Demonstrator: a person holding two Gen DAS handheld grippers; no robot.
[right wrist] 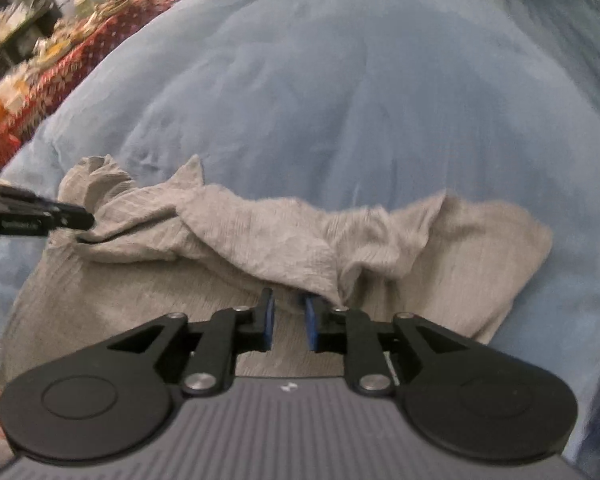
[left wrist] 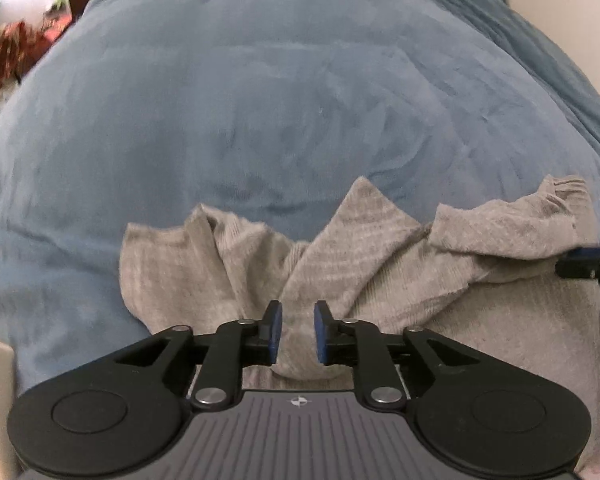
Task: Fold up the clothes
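Left wrist view shows our grey knit top (left wrist: 364, 256) rumpled on the blue bedding (left wrist: 260, 100), both grippers (left wrist: 298, 330) (right wrist: 288, 320) parted, gripping nothing (soft, floppy, light: we'd pinch hem/edges).

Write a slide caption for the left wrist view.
Left gripper poised, jaws open, over a crumpled grey garment on a blue blanket.

left gripper (left wrist: 298, 330): your black linkage arms, blue pads, silver pivot screws, round black discs, ribbed grey body with crosshair mark | right gripper (right wrist: 288, 322): your matching build
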